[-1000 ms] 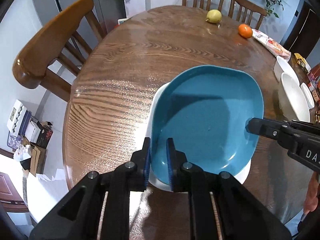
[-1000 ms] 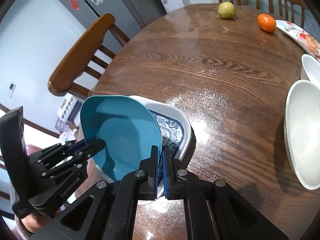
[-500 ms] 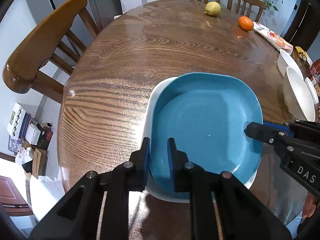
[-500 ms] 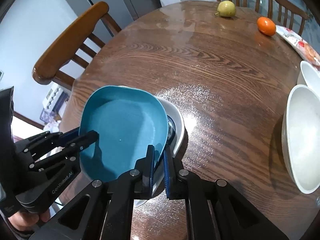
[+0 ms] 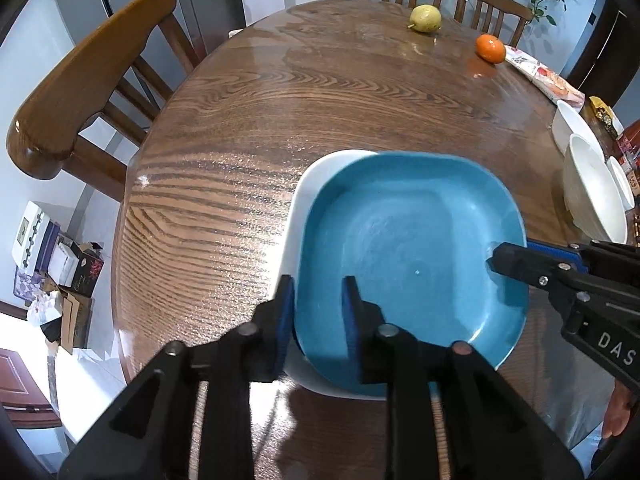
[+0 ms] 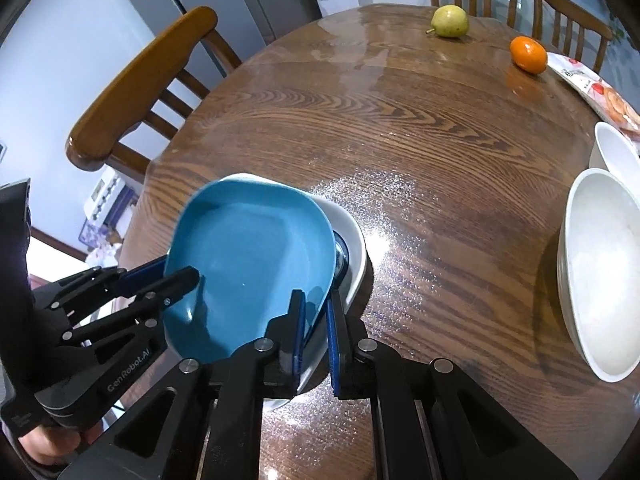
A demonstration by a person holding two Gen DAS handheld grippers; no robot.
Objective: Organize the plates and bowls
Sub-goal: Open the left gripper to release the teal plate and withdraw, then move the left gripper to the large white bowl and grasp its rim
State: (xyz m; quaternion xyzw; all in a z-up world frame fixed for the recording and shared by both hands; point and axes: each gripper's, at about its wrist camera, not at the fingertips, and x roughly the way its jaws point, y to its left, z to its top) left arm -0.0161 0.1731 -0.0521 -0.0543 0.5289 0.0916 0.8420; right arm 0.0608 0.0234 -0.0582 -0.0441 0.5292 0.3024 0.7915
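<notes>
A blue square plate (image 5: 408, 248) lies nested in a white plate (image 5: 296, 216) at the near edge of the round wooden table (image 5: 320, 112). My left gripper (image 5: 318, 308) straddles the blue plate's near-left rim. Its jaws are opening, and the inner pad stands clear of the rim. My right gripper (image 6: 315, 316) is shut on the blue plate (image 6: 248, 264) at its right rim. The white plate (image 6: 356, 248) shows a blue pattern under that edge. Each gripper appears in the other's view: the right gripper (image 5: 510, 254) and the left gripper (image 6: 176, 270).
Stacked white bowls (image 6: 600, 264) and a smaller white bowl (image 6: 616, 152) stand at the table's right edge. A pear (image 5: 426, 18), an orange (image 5: 490, 48) and a snack packet (image 5: 544, 80) lie at the far side. A wooden chair (image 5: 80, 92) stands on the left.
The blue plate, tilted up a second ago, has come down flat into the white plate. The gap between my left gripper's fingers has widened. The right gripper keeps its grip.
</notes>
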